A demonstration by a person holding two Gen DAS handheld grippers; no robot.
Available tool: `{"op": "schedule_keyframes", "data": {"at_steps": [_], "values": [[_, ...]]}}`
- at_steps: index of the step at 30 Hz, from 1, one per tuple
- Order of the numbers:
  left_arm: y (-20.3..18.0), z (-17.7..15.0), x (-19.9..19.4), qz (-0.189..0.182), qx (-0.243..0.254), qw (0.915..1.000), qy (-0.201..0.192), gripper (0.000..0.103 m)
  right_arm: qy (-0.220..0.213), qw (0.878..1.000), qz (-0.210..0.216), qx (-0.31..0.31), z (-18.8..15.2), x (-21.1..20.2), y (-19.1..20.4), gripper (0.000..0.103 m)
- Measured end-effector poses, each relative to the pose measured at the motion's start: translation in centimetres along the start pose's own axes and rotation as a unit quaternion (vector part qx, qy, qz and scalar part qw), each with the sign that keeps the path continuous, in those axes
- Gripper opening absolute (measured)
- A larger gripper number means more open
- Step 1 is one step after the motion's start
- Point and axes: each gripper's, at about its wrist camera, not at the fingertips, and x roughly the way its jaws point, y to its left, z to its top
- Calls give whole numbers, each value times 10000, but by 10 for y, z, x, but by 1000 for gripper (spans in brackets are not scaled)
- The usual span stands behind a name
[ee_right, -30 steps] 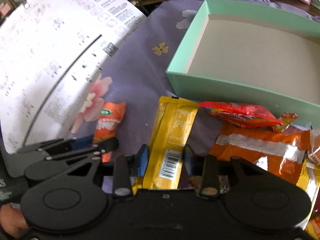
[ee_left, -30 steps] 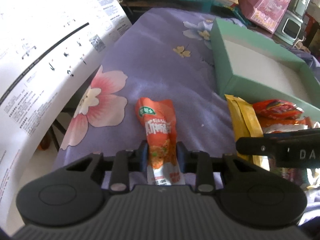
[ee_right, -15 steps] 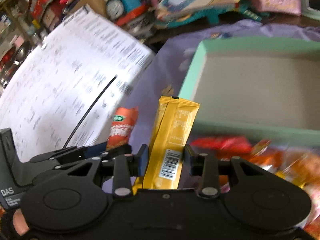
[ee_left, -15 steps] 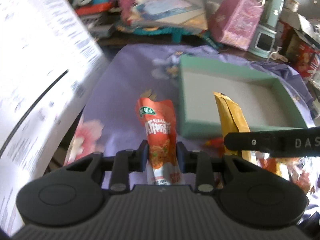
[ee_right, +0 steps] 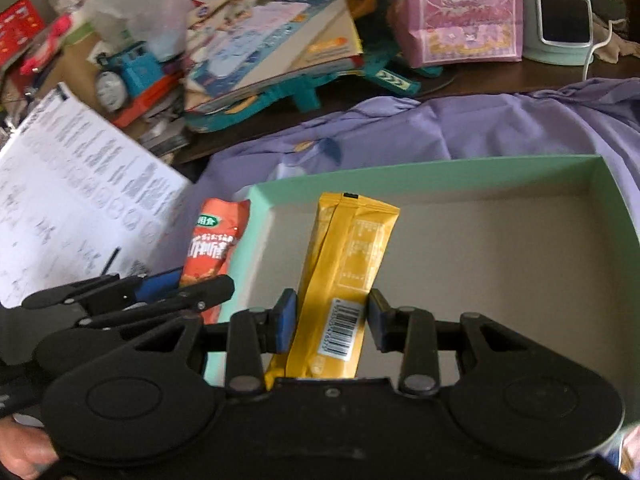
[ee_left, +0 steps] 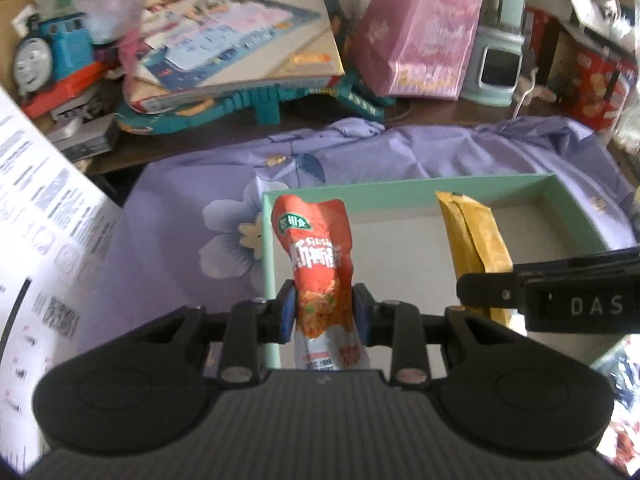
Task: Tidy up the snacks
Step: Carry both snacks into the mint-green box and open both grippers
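My left gripper (ee_left: 325, 312) is shut on an orange snack packet (ee_left: 316, 256) and holds it in the air over the left edge of the mint-green box (ee_left: 400, 190). My right gripper (ee_right: 331, 320) is shut on a yellow snack packet (ee_right: 346, 264) and holds it above the box's grey inside (ee_right: 500, 264). The orange packet (ee_right: 212, 240) also shows in the right wrist view, left of the box wall. The yellow packet (ee_left: 474, 236) also shows in the left wrist view, right of the orange one. The box looks empty.
The box stands on a purple flowered cloth (ee_left: 200, 216). A large white printed sheet (ee_right: 68, 196) lies at the left. Behind the cloth are a blue toy train (ee_right: 124, 72), stacked books (ee_left: 240, 44), a pink bag (ee_left: 420, 32) and a small mint appliance (ee_right: 560, 16).
Both grippers have lifted their packets off the cloth and moved forward to the box. The loose snacks in front of the box have dropped out of view.
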Motion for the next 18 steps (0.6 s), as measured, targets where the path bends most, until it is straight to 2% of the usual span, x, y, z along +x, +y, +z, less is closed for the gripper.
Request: {"op": "schedule_keyframes", "data": {"at_steps": [8, 10, 12, 14, 15, 16, 18], "values": [[-3, 17, 55, 151, 164, 9994, 262, 30, 266, 9996, -116, 37, 25, 52, -15, 37], [-2, 20, 60, 191, 149, 9993, 273, 34, 287, 9995, -113, 25, 29, 58, -16, 38], [-2, 23, 60, 267, 141, 9993, 214, 47, 219, 9997, -141, -4, 32, 62, -15, 47], [-3, 24, 56, 431, 130, 9989, 118, 64, 101, 9997, -202, 16, 34, 59, -14, 63], [-2, 25, 53, 579, 96, 9983, 53, 72, 67, 9997, -218, 71, 35, 57, -14, 74], [0, 26, 51, 649, 48, 9979, 21, 76, 18, 9996, -241, 134, 35, 54, -17, 81], [7, 26, 46, 662, -136, 9977, 15, 97, -68, 9992, -273, 272, 33, 47, -24, 103]]}}
